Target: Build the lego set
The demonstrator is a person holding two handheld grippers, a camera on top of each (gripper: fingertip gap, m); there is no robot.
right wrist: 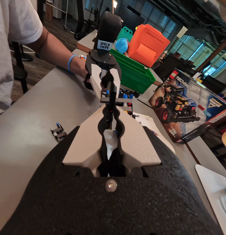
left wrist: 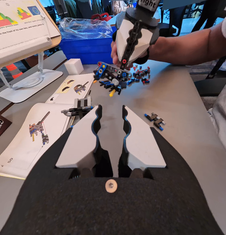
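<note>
My left gripper [left wrist: 111,108] is open and empty, low over the grey table [left wrist: 160,146]. My right gripper [right wrist: 111,108] is shut on a long black beam [right wrist: 111,100] with a red pin. In the left wrist view this gripper [left wrist: 124,63] points down and the beam's [left wrist: 130,42] end touches a grey and blue assembly [left wrist: 112,72]. The assembly shows as a grey crosspiece [right wrist: 122,101] past my right fingertips. Loose black, blue and red pieces [left wrist: 139,77] lie around it. A small black sub-assembly with blue pins [left wrist: 155,120] lies apart, also in the right wrist view [right wrist: 58,132].
An open instruction booklet [left wrist: 33,133] lies left, with a grey and black sub-assembly [left wrist: 81,105] at its edge. Behind stand a white cube [left wrist: 74,66], a blue bin [left wrist: 88,50] and a sheet on a stand [left wrist: 20,31]. The set's box [right wrist: 186,108] and a green bin [right wrist: 132,73] are nearby. The grippers' ends are close to 8 cm from one another.
</note>
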